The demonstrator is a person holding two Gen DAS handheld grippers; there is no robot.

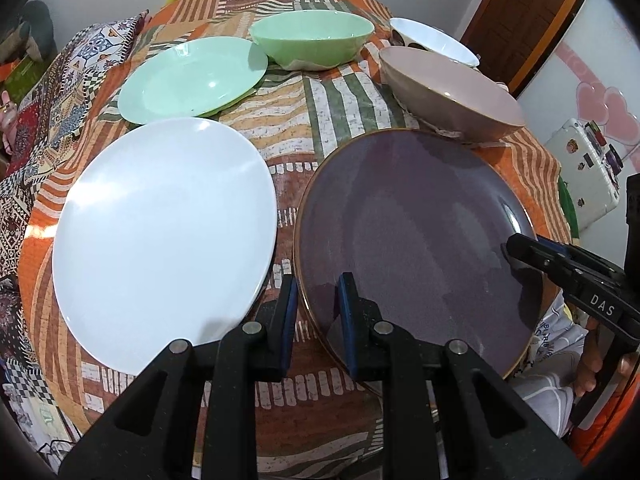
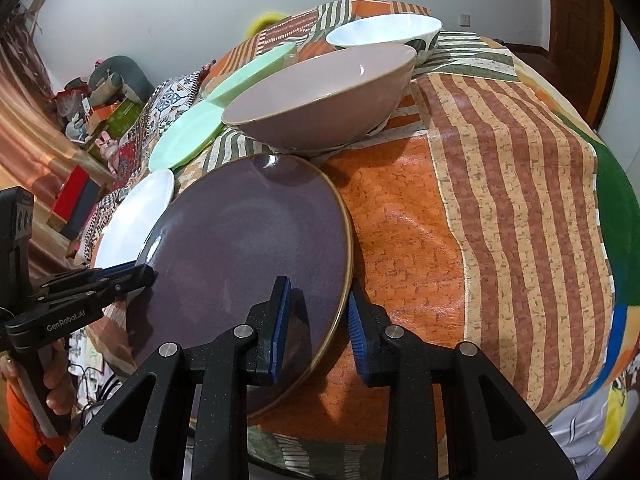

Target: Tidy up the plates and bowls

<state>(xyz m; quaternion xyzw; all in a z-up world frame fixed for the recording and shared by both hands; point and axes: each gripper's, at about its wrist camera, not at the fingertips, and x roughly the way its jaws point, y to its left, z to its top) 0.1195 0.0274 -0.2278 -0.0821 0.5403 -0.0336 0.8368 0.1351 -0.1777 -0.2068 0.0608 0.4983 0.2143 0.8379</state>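
A dark purple plate (image 1: 416, 232) (image 2: 248, 240) with a brown rim lies low over the patchwork tablecloth (image 1: 344, 100), held from both sides. My left gripper (image 1: 318, 312) (image 2: 140, 274) is shut on its left rim, one finger above and one under it. My right gripper (image 2: 318, 316) (image 1: 516, 250) is shut on the opposite rim in the same way. Left of it lies a white plate (image 1: 160, 240) (image 2: 136, 208). Behind stand a mint plate (image 1: 192, 80), a mint bowl (image 1: 312, 40), a mauve bowl (image 1: 448, 84) (image 2: 320, 96) and a white bowl (image 1: 432, 40) (image 2: 384, 34).
The mauve bowl nearly touches the purple plate's far rim. The cloth (image 2: 500, 200) stretches to the right of the plate, where nothing stands. A white stickered case (image 1: 588, 172) and a wooden door (image 1: 520, 12) are beyond the table. A hand (image 2: 56, 380) grips the left tool's handle.
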